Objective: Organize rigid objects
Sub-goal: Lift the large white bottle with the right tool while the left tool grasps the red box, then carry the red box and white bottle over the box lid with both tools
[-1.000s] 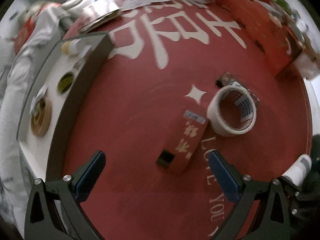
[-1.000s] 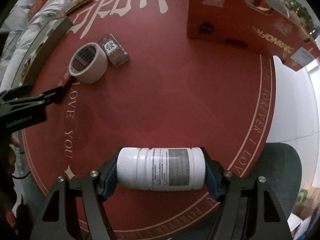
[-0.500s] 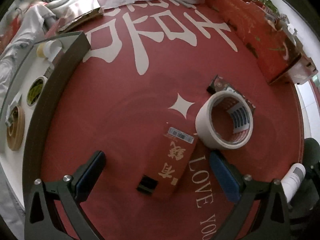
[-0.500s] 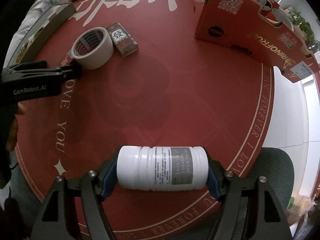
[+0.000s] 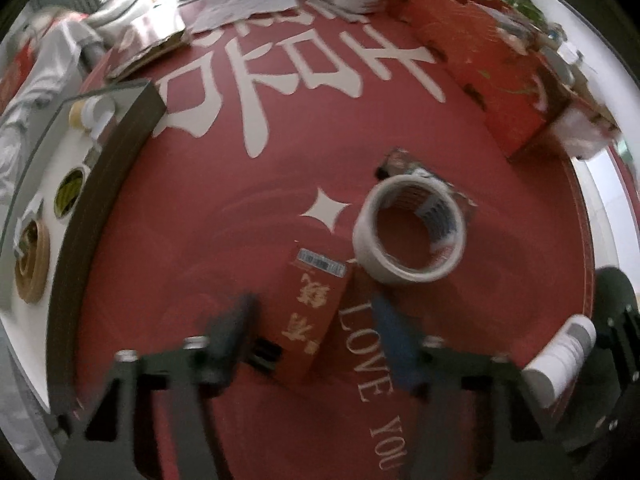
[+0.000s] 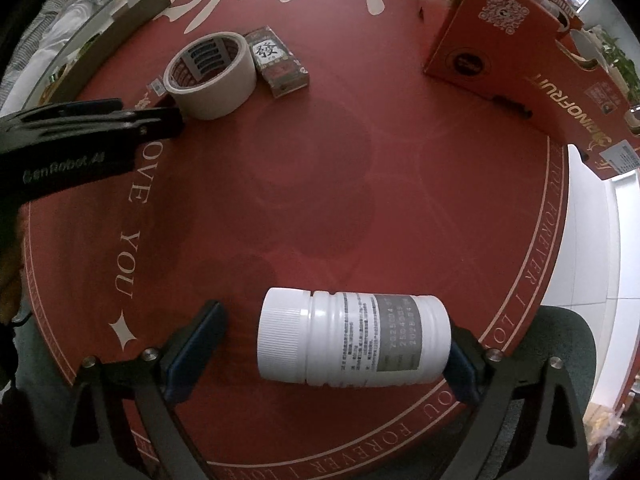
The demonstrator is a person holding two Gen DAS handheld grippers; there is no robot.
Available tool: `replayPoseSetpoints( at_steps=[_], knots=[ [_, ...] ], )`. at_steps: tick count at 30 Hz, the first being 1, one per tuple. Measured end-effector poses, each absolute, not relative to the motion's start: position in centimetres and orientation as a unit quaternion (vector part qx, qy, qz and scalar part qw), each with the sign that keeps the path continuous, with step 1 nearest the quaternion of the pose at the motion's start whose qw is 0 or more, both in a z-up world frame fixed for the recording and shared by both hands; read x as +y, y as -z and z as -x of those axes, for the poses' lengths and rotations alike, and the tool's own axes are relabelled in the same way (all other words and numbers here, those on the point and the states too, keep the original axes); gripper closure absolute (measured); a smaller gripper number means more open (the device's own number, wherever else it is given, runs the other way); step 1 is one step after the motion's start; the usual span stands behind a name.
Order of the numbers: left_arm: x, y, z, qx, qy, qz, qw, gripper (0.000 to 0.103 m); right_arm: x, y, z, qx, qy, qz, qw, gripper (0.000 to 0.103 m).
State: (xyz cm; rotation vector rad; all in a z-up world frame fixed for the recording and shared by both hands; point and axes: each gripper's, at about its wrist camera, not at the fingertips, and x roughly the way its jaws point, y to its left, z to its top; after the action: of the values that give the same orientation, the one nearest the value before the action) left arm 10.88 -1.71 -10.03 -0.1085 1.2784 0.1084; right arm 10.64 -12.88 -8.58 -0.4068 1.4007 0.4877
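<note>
Red mat (image 6: 360, 184): round, with white lettering; everything below is placed relative to it.
Orange carton (image 6: 516, 52): stands at the mat's far right edge.
Left gripper (image 5: 316, 332): jaws spread, straddling the red box (image 5: 316, 312) near the mat's near side; contact unclear through blur.
Right gripper (image 6: 336, 344): jaws wide; right pad at the bottle's base, left pad apart from the cap.
White bottle (image 6: 354, 340): on its side near the mat's near rim.
Tape roll (image 6: 210, 76): lies mid-mat, left, touching the small dark box (image 6: 276, 62).

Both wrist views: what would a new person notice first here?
The white bottle lies on its side between the right gripper's open fingers, touching only one. Ahead of the left gripper, a red box lies beside a tape roll on the red mat.
</note>
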Motion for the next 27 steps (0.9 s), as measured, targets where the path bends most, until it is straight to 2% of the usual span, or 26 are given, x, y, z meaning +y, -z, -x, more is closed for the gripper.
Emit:
replayPoseSetpoints(
  at_steps=[1, 2, 3, 9, 14, 20, 27],
  knots=[
    [-1.9, 9.9, -10.6, 0.597, -0.048, 0.050, 0.799, 0.065, -13.4, 8.7, -10.4, 0.631, -0.220, 0.182, 0.721, 0.013],
    [-1.9, 10.0, -10.1, 0.599, -0.051, 0.052, 0.797, 0.065, -13.4, 8.1, -10.3, 0.624, -0.219, 0.179, 0.728, 0.028],
    [-1.9, 10.0, -9.5, 0.598, -0.057, 0.057, 0.798, 0.065, -13.7, 7.8, -10.3, 0.622, -0.219, 0.176, 0.731, 0.031],
    [-2.1, 9.4, -4.7, 0.591, -0.099, 0.117, 0.792, 0.065, -13.6, 7.5, -9.7, 0.630, -0.210, 0.159, 0.731, 0.031],
    [-3.0, 9.2, -1.3, 0.595, -0.112, 0.092, 0.791, 0.065, -14.2, 6.8, -8.9, 0.647, -0.221, 0.110, 0.722, 0.031],
    [-2.2, 7.6, 0.7, 0.569, -0.137, 0.084, 0.806, 0.065, -14.3, 4.1, -7.5, 0.619, -0.230, 0.079, 0.747, 0.031],
    [-1.2, 6.6, 1.3, 0.547, -0.167, 0.076, 0.816, 0.065, -19.3, 6.7, -6.9, 0.617, -0.203, 0.053, 0.759, 0.031]
  ],
)
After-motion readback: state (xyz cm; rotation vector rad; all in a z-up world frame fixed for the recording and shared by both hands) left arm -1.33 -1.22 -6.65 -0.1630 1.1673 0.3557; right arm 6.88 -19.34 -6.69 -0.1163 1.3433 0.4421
